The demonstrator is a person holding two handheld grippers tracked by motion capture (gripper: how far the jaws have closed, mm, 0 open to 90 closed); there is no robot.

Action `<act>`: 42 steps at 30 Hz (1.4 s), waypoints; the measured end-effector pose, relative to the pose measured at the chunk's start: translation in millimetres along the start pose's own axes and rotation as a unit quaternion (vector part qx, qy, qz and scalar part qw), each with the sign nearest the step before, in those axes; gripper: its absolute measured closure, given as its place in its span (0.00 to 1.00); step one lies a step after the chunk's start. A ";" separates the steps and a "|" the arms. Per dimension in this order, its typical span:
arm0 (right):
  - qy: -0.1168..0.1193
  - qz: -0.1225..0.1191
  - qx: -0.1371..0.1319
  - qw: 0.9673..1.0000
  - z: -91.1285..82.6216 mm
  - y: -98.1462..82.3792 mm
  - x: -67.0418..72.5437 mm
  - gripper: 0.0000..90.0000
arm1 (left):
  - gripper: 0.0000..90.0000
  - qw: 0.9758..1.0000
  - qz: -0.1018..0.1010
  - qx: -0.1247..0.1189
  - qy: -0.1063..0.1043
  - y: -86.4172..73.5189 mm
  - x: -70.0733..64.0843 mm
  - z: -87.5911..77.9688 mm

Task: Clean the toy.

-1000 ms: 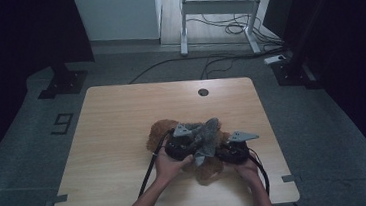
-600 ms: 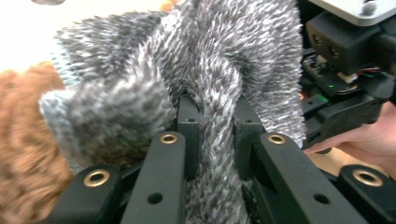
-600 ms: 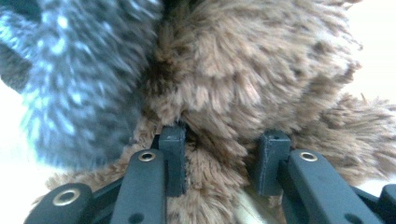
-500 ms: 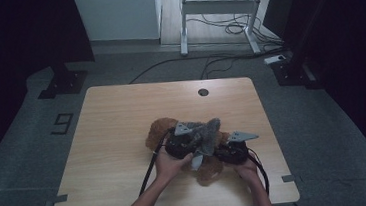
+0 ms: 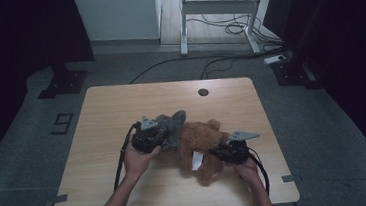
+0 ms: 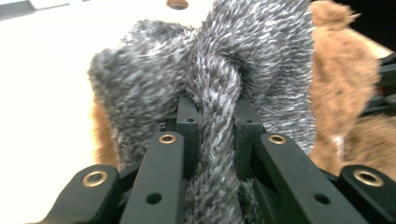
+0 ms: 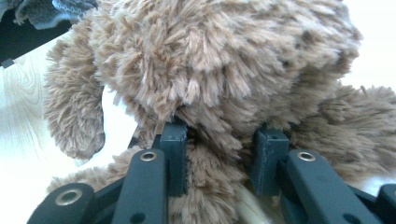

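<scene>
A: Report grip state.

B: My left gripper (image 6: pixel 210 121) is clamped on a fold of the grey fuzzy knit garment (image 6: pixel 205 70), jaws nearly together. My right gripper (image 7: pixel 222 140) is closed on the fur of the brown plush teddy bear (image 7: pixel 210 60), which lies mid-table on the light wooden table (image 5: pixel 121 103), towards the near right.

A: Procedure for the step in hand?

B: I judge it to be stripping the garment. I anchor the bear with the right, draw the left leftward and low, steadily, regripping if the knit bunches.

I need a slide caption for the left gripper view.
Left claw shut on a fold of grey fuzzy garment, brown teddy bear behind.
</scene>
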State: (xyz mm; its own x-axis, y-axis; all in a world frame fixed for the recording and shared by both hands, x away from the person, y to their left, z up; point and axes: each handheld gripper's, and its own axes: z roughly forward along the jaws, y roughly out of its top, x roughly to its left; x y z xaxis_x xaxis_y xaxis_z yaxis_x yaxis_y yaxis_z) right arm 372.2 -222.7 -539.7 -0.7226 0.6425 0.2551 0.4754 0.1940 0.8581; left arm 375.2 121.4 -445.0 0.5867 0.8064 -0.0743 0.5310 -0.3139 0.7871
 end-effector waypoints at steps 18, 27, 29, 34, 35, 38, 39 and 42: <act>-0.006 -0.005 0.017 1.000 0.4 -0.6 -0.5 0.74 | 0.85 0.992 -0.109 0.068 -0.010 -64.4 62.0 17.7; -0.016 -0.017 0.018 1.000 0.6 -0.4 0.3 0.74 | 0.85 0.998 -0.066 -0.006 -0.005 -15.0 49.4 -18.8; -0.021 -0.025 0.018 0.999 1.1 -0.1 1.8 0.74 | 0.85 0.998 -0.057 -0.016 -0.008 -3.3 43.0 -18.6; -0.031 -0.035 0.016 0.999 4.3 1.0 2.5 0.74 | 0.85 0.999 -0.028 -0.025 -0.027 31.8 24.3 -6.6; -0.033 -0.038 0.017 0.999 5.4 1.8 2.8 0.75 | 0.85 0.999 -0.020 -0.023 -0.028 38.1 21.3 -2.3; -0.041 -0.045 0.012 0.998 10.3 3.5 0.1 0.75 | 0.85 1.000 -0.016 -0.001 -0.027 50.4 16.9 16.2; -0.043 -0.043 0.011 0.998 12.0 4.2 -1.6 0.75 | 0.85 1.000 -0.016 0.010 -0.024 52.0 17.3 24.9; -0.054 -0.042 0.002 0.998 17.6 7.9 -5.2 0.75 | 0.85 0.999 -0.025 0.018 -0.019 48.0 21.3 38.2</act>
State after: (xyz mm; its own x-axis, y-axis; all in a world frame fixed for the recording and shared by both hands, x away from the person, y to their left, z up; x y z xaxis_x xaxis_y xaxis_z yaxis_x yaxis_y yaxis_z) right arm 388.5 -211.5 -542.2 -0.7018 0.7001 0.1318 0.4175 0.2544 0.8723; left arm 436.5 104.4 -432.2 0.5806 0.8027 -0.1365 0.5821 -0.2920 0.7589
